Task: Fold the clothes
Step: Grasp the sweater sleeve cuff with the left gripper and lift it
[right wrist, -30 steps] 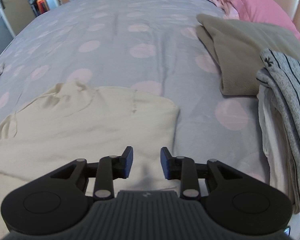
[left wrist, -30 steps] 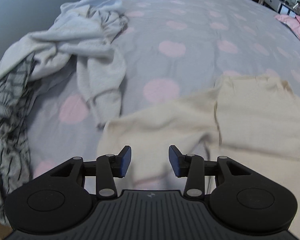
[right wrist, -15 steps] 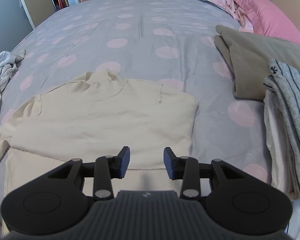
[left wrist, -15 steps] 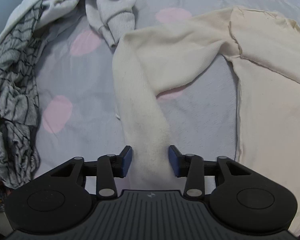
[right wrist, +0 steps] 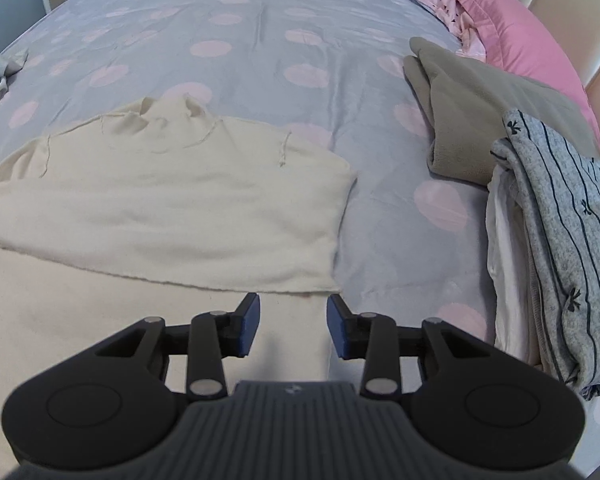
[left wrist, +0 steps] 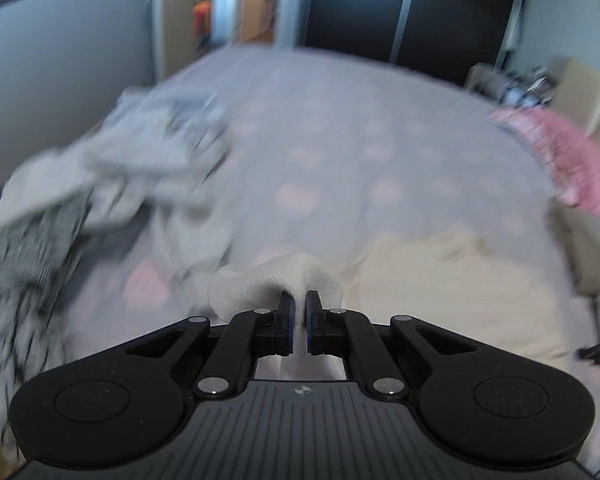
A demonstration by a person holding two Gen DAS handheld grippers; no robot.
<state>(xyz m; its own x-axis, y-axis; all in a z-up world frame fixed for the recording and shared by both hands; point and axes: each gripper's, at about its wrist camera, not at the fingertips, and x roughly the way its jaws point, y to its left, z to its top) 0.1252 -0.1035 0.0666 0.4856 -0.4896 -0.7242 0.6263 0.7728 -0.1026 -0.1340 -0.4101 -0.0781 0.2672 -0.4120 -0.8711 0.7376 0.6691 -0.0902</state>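
A cream sweater [right wrist: 172, 200] lies flat on the grey bed cover with pink dots [right wrist: 280, 40], one sleeve folded across its chest. My left gripper [left wrist: 298, 304] is closing its jaws on the other cream sleeve [left wrist: 260, 280], and the pads pinch the cloth, which bunches up above the fingertips. It is lifted above the bed, and the sweater's body [left wrist: 440, 280] lies blurred to its right. My right gripper [right wrist: 293, 312] hangs open over the sweater's lower part, near its right edge, with nothing between its fingers.
A loose heap of grey and striped clothes [left wrist: 100, 168] lies at the bed's left side. At the right are a folded taupe garment [right wrist: 480, 112], a stack with a grey striped piece [right wrist: 560, 220] on top, and a pink pillow [right wrist: 520, 32].
My left gripper went down over the sleeve, shut on it and rose with it, tipping up so the room's far wall shows. The right gripper shifted slightly over the sweater, still open.
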